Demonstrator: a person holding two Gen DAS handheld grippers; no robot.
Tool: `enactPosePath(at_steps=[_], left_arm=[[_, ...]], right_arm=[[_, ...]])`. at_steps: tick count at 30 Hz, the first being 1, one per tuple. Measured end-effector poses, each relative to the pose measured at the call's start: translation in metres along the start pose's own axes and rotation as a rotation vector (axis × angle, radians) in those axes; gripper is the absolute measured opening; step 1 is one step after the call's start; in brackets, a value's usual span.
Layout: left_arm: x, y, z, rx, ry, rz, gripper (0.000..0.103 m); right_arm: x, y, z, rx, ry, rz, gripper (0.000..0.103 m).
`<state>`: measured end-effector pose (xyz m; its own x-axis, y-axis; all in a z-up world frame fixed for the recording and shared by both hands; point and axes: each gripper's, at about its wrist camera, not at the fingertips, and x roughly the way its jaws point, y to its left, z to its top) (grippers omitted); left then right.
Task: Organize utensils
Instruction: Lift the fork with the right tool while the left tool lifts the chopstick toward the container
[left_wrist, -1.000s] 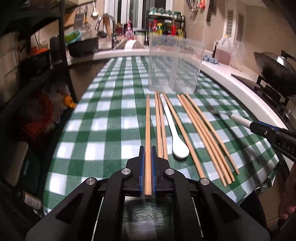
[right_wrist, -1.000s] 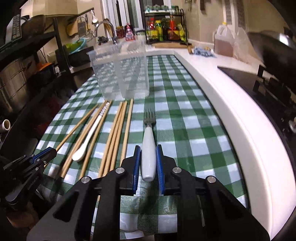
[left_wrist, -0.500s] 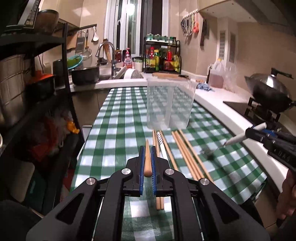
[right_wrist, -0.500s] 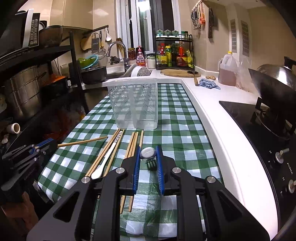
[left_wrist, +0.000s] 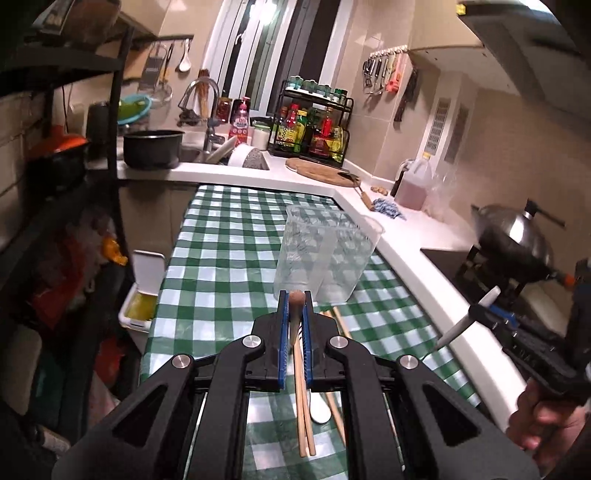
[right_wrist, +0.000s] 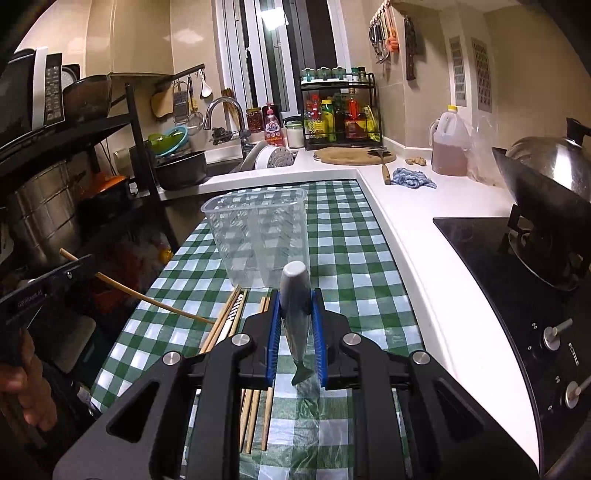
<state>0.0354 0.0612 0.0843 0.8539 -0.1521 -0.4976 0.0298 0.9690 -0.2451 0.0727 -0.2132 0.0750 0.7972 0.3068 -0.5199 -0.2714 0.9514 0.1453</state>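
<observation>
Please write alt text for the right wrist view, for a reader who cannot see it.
The right gripper holds a white-handled fork above a green checked tablecloth. Ahead stands a clear plastic utensil holder; wooden chopsticks lie below, and the left gripper holds one chopstick.

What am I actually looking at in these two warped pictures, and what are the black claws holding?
Each picture comes from a fisheye camera on a hand-held gripper, looking forward along its two fingers; a person carries one in each hand, with no robot arm. In the left view, the left gripper is clamped on one wooden chopstick, lifted off the table. In the right view, the right gripper is clamped on a white-handled fork, tines pointing down. Each view also shows the other gripper at its edge. On the green checked tablecloth stands a clear plastic holder, with more chopsticks and a white spoon lying in front.
</observation>
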Motion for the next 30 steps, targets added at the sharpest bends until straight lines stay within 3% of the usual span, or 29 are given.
enactPosePath(at_steps=[14,19,25,30], left_arm=[[0.002,0.003,0.059,0.05,0.028,-0.008,0.006],[-0.004,0.001,0.108,0.063,0.009,-0.027,0.006],[-0.01,-0.006,0.17,0.073,-0.069,-0.064,0.006],[0.01,-0.015,0.196,0.078,-0.098,-0.081,0.006]], right_arm=[[0.015,-0.006,0.052,0.026,-0.001,0.029,0.016],[0.013,-0.004,0.1,0.007,-0.027,0.067,0.016],[0.003,-0.001,0.168,0.006,-0.121,0.128,0.016],[0.021,0.004,0.207,0.008,-0.169,0.149,0.016]])
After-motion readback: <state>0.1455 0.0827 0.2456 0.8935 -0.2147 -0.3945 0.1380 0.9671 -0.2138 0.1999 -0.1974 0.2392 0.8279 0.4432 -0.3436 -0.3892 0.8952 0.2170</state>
